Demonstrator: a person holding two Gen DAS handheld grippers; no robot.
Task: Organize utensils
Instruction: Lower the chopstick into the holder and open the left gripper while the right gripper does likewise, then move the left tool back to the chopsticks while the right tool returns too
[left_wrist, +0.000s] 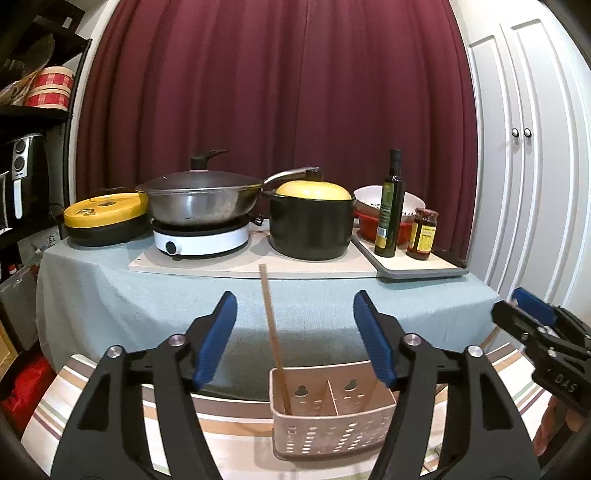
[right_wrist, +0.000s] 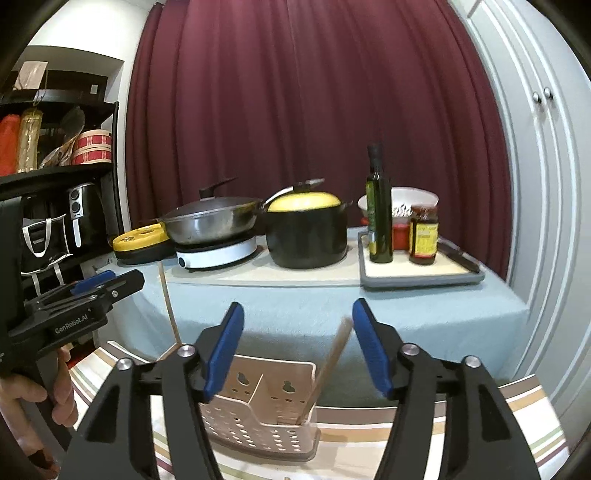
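Fingers of both the left gripper (left_wrist: 295, 334) and right gripper (right_wrist: 297, 345) gape wide, holding nothing. One slim wooden chopstick (left_wrist: 275, 339) leans in the pink perforated plastic holder (left_wrist: 332, 421) on the striped surface (left_wrist: 55, 398), presumably already sorted there.

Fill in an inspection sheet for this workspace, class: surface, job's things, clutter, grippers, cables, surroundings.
Surface: striped cloth under the holder.
Job's things: holder pink, two compartments; leaning chopstick in its left compartment, blurred chopstick in the right.
Clutter: wok, black pot, oil bottle and jar on the table behind.
Grippers: left gripper open, empty; right gripper open, empty.
Cables: nothing seen.
Surroundings: maroon curtain, white cupboard doors.
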